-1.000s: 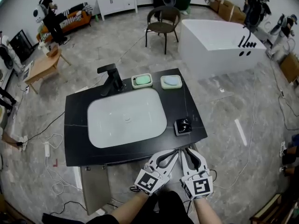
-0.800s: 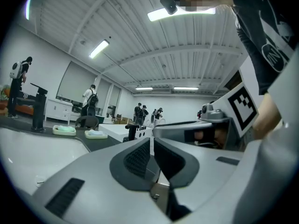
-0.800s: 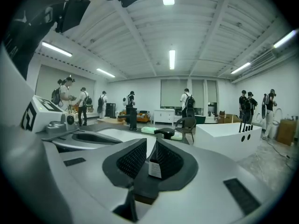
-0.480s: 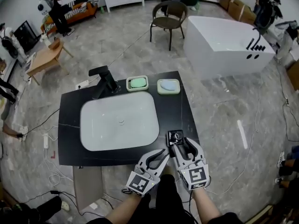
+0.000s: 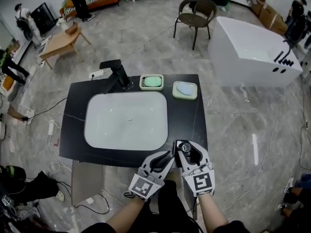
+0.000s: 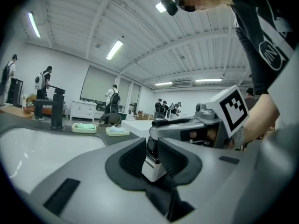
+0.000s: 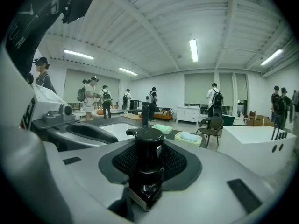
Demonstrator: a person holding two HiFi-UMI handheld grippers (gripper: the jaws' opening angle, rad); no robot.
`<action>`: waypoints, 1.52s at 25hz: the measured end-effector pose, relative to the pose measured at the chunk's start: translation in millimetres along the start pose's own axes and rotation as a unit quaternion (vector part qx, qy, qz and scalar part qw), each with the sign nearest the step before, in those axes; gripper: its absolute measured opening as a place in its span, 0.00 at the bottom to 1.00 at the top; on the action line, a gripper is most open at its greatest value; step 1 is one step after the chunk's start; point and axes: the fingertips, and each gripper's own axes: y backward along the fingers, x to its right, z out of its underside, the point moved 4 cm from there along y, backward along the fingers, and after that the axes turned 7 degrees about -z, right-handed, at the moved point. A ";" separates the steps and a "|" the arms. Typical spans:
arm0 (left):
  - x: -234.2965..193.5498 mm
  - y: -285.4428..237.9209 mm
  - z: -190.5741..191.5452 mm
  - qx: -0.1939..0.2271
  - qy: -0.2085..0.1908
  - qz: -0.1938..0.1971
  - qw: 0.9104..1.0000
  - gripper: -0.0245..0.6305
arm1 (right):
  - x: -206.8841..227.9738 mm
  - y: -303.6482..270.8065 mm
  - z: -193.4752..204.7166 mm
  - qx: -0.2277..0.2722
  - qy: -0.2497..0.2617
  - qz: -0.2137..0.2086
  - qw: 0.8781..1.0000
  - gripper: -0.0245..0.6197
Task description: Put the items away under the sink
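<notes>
A black pump bottle [image 5: 187,148] stands at the near right corner of the black sink counter [image 5: 187,115]. My right gripper [image 5: 189,151] has its jaws on both sides of the bottle and is shut on it. In the right gripper view the bottle [image 7: 148,162] fills the gap between the pads. My left gripper [image 5: 167,158] sits just left of the bottle, tips almost at it. Its jaws have just been opening and stand a little apart. The bottle [image 6: 152,160] shows through that gap, beyond the pads, untouched by them.
A white basin [image 5: 126,120] fills the counter's middle, with a black faucet [image 5: 116,74] behind it. Beside the faucet lie a green soap dish [image 5: 151,82] and a second dish [image 5: 185,90]. A grey cabinet door [image 5: 90,183] hangs open below the front left. A chair [image 5: 196,13] and bathtub [image 5: 257,47] stand beyond.
Both grippers came forward from below the counter's front edge to its near right corner. The right jaws slid around the pump bottle. The left gripper drew in beside it.
</notes>
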 end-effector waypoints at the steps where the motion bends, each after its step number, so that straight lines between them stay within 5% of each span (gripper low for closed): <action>1: 0.8 -1.2 -1.3 0.000 -0.004 -0.001 1.000 0.15 | -0.4 -0.3 0.2 0.001 0.002 -0.005 1.000 0.24; 6: 5.5 -4.4 3.4 -0.019 -0.011 -0.003 1.000 0.22 | -1.7 2.7 -2.5 0.015 0.006 -0.024 1.000 0.20; 11: 11.4 -5.7 16.8 -0.042 -0.018 0.008 0.999 0.41 | -9.2 5.6 -8.2 0.030 0.027 -0.052 0.998 0.20; 21: 2.1 16.8 16.1 -0.034 -0.073 0.021 0.997 0.57 | -47.7 14.4 -48.1 0.072 0.032 -0.127 0.989 0.20; 30: -11.6 85.4 16.0 -0.020 -0.062 0.095 0.993 0.60 | -135.2 10.2 -65.4 0.071 0.043 -0.181 0.980 0.20; 38: -25.5 192.0 34.6 -0.015 -0.039 0.072 0.997 0.58 | -244.1 7.5 -66.3 0.074 0.037 -0.226 0.971 0.20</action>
